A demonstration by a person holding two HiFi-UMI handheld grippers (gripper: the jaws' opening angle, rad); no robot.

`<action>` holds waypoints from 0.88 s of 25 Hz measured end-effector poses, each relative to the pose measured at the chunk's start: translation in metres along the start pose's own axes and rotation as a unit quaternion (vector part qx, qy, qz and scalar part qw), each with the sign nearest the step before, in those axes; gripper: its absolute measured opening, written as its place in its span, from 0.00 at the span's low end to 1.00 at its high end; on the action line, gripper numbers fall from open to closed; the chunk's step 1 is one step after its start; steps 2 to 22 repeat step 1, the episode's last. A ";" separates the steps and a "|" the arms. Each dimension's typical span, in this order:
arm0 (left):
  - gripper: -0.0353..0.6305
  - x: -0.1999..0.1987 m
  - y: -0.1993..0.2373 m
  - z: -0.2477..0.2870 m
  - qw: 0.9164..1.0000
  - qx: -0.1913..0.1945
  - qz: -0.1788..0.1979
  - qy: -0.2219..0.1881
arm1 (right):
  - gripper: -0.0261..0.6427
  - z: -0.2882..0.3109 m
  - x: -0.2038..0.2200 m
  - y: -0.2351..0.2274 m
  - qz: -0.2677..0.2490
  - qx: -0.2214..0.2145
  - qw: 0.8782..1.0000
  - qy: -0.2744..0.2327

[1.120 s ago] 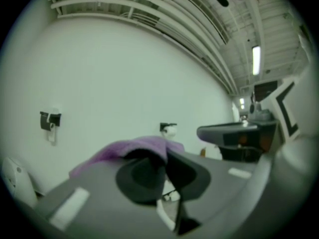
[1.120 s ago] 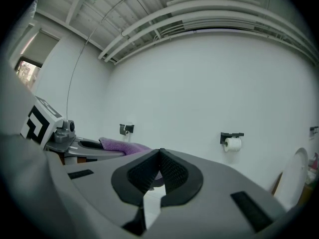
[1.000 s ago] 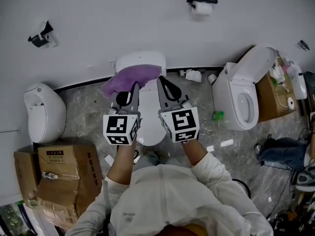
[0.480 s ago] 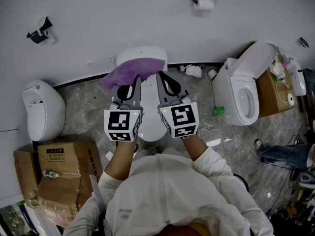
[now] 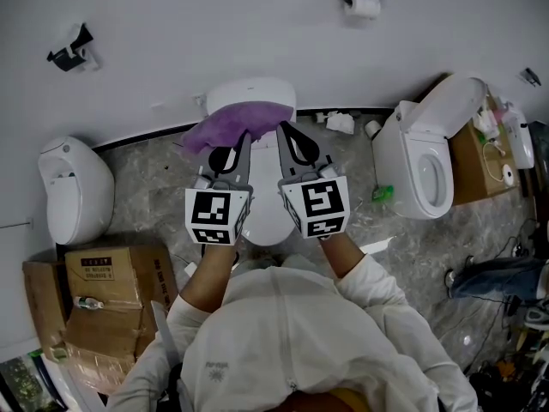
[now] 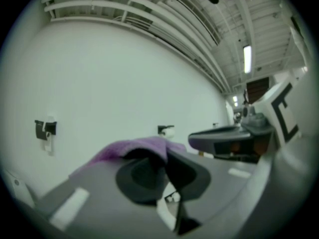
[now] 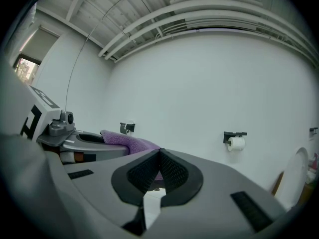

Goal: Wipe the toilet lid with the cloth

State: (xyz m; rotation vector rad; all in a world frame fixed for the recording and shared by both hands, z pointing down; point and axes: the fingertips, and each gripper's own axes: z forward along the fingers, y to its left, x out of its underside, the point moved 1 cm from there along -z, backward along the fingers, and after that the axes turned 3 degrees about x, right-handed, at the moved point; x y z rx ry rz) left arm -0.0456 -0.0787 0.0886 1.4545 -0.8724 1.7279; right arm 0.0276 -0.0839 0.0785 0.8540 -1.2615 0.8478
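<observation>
Second toilet (image 5: 425, 174) off to the right has its lid flipped up, with a small green thing (image 5: 380, 199) on the marble floor (image 5: 146, 178) just beside it. Toilet paper roll (image 5: 366, 7) hangs on the wall. Cardboard boxes (image 5: 107, 303) sit lower left, near a rounded white fixture (image 5: 73, 191).

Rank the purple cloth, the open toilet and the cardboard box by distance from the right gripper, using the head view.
1. Purple cloth, just left of the right gripper.
2. Open toilet, off to its right.
3. Cardboard box, far lower left.
</observation>
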 end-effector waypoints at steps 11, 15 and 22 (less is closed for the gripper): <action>0.09 0.000 0.001 0.000 1.000 0.001 0.000 0.000 | 0.06 0.001 0.000 0.001 -0.001 0.000 1.000 0.001; 0.09 0.000 0.001 0.000 1.000 0.001 0.000 0.000 | 0.06 0.001 0.000 0.001 -0.001 0.000 1.000 0.001; 0.09 0.000 0.001 0.000 1.000 0.001 0.000 0.000 | 0.06 0.001 0.000 0.001 -0.001 0.000 1.000 0.001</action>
